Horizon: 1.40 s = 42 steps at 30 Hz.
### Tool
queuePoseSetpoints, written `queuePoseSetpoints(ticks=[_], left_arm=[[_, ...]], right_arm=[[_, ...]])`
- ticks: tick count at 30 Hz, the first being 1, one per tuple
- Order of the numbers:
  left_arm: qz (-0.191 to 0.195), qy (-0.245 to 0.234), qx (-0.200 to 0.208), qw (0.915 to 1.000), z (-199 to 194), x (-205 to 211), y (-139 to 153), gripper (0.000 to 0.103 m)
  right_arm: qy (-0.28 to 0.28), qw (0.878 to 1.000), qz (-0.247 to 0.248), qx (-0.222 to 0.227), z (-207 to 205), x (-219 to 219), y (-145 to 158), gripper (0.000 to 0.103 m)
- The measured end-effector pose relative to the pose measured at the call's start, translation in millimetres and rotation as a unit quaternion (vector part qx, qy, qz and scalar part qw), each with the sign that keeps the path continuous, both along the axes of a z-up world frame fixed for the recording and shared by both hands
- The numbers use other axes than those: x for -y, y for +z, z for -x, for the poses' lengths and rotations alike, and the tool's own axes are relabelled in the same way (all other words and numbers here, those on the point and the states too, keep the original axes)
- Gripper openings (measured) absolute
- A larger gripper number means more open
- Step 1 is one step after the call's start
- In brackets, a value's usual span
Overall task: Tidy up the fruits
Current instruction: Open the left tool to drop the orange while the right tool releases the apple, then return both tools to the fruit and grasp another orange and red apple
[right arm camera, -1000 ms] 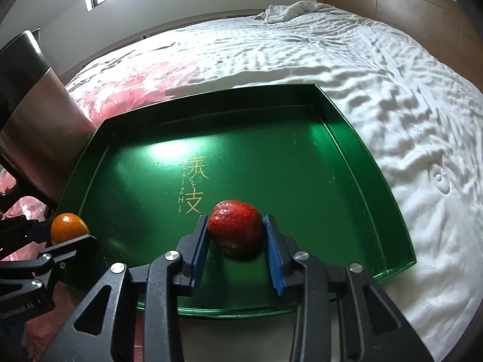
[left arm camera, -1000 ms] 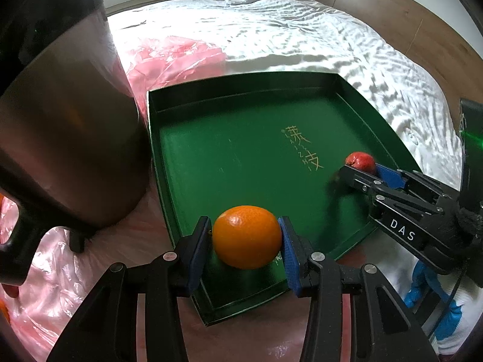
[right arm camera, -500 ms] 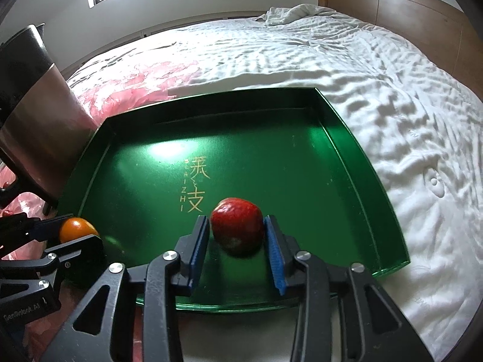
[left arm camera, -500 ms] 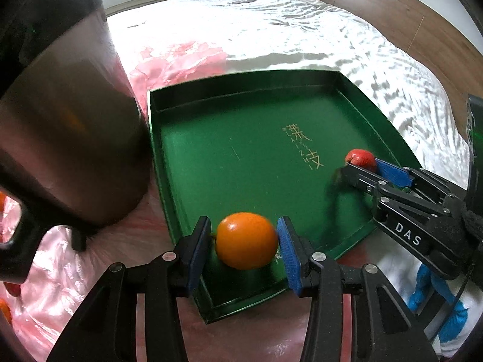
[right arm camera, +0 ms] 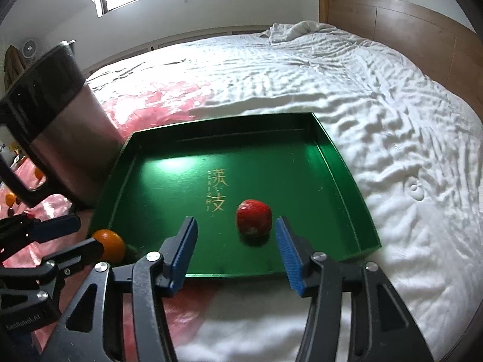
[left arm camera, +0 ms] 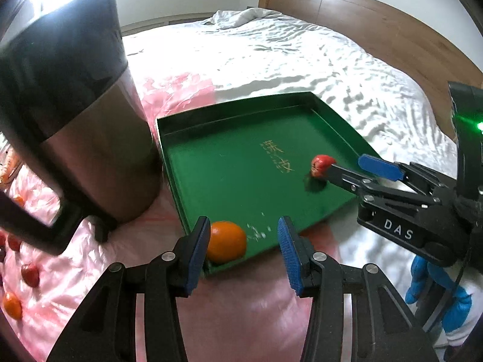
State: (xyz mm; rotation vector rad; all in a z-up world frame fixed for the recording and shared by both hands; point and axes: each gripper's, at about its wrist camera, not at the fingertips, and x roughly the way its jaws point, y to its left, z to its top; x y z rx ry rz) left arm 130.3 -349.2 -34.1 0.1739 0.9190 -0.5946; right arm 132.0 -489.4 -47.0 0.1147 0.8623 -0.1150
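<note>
The orange (left arm camera: 225,242) sits in the tray's (left arm camera: 241,111) near left corner, at about 7 o'clock on the green floor, right against the left wall. The red fruit (right arm camera: 253,222) rests free on the tray floor at about 5 o'clock, just right of the gold lettering (right arm camera: 217,190).

The left gripper (left arm camera: 244,252) stands released: the orange lies close by the left pad and well clear of the right one. The right gripper (right arm camera: 235,255) has just been opening; its jaws stand wide, with the fruit near the right pad but not pinched.

Both placements look done, so the step is a clean retreat. Draw each gripper straight back along its fingers towards 6 o'clock and up, so no pad nudges a round fruit into rolling. More fruit (left arm camera: 29,274) waits on the pink sheet (left arm camera: 90,271) at 9 o'clock, beyond the kettle (left arm camera: 75,120); swing wide of that.
</note>
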Motion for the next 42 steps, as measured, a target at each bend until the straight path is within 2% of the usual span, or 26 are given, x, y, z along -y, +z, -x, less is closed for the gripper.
queuePoseSetpoints(ticks=[10, 16, 20, 24, 31, 42], left_arm=[[0.007, 0.013, -0.002, 0.9999, 38, -45, 21, 0.041], [0.007, 0.042, -0.009, 0.9990, 53, -83, 26, 0.041], [0.009, 0.066, -0.007, 0.9977, 60, -112, 28, 0.048], [0.007, 0.088, -0.002, 0.9961, 66, -139, 29, 0.049], [0.006, 0.139, 0.005, 0.9902, 73, -198, 26, 0.055], [0.004, 0.226, -0.004, 0.9741, 75, -302, 12, 0.055]], right_arm=[[0.024, 1.000, -0.004, 0.019, 38, -31, 27, 0.098], [0.040, 0.999, -0.009, 0.025, 56, -57, 39, 0.098], [0.055, 0.998, -0.014, 0.028, 66, -77, 45, 0.098], [0.078, 0.996, -0.015, 0.026, 73, -104, 47, 0.098], [0.126, 0.992, -0.019, 0.023, 77, -157, 48, 0.098], [0.203, 0.979, -0.026, 0.016, 62, -242, 44, 0.098]])
